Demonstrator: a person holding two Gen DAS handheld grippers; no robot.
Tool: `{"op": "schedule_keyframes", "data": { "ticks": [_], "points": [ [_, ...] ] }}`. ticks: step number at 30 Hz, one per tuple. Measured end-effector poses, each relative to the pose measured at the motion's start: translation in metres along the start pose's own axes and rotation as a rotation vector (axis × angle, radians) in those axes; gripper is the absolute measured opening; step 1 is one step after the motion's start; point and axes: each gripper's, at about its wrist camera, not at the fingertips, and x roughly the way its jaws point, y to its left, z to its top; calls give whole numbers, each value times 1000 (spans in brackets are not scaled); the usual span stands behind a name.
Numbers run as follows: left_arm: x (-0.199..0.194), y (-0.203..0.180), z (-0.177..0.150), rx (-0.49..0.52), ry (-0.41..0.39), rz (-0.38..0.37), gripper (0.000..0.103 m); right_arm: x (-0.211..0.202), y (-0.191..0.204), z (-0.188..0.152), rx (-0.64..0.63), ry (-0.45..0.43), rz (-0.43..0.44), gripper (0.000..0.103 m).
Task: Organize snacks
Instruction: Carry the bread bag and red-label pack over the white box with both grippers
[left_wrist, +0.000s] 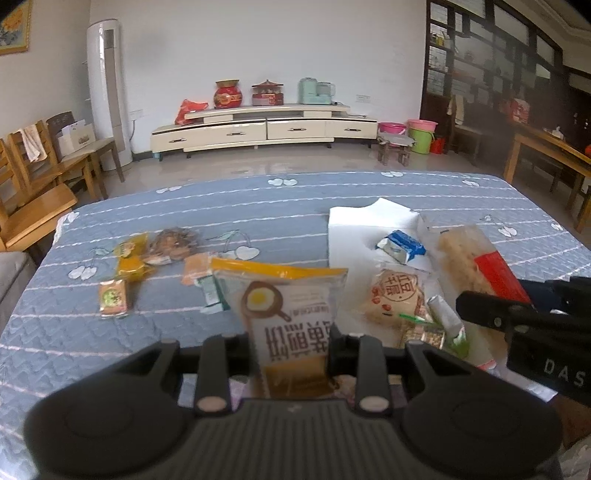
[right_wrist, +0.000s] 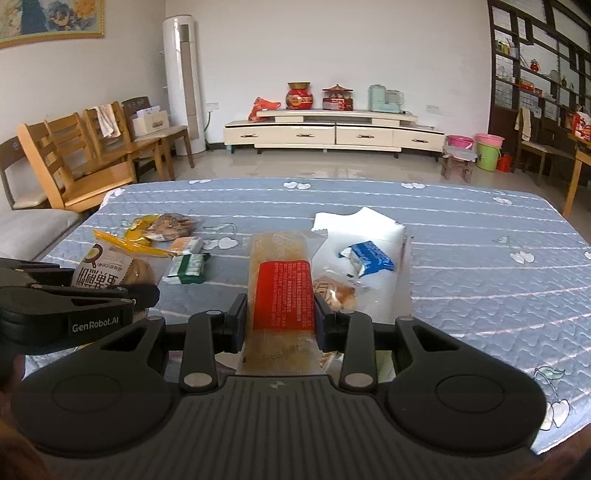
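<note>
I've got L gripper (left_wrist: 291, 350) clamped on egg pack (left_wrist: 284, 306), R gripper (right_wrist: 280, 321) on red-label pack (right_wrist: 282, 295), both lifted, prob for sorting onto white sheet (right_wrist: 369, 225).

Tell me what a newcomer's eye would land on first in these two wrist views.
First, each gripper is clamped on a snack: the left gripper holds an egg-pancake packet upright at centre, and the right gripper holds a long clear pack with a red label. Behind them, loose snacks lie scattered on the blue quilted tablecloth, with a blue packet resting on a white bag to the right.
</note>
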Motion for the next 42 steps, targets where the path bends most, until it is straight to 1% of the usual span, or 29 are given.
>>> {"op": "schedule_keyframes", "data": {
  "ticks": [12,24,36,42],
  "points": [
    [14,-17,13,17,3,-44,30,0,-8,1,31,-4,-51,43],
    [32,-31,28,31,-2,-74,30,6,-25,4,84,-13,-129,43],
    [52,-45,42,49,3,-94,30,21,-21,2,97,0,-135,43],
    [61,-49,48,61,6,-95,30,29,-24,9,104,2,-132,43]
  ]
}}
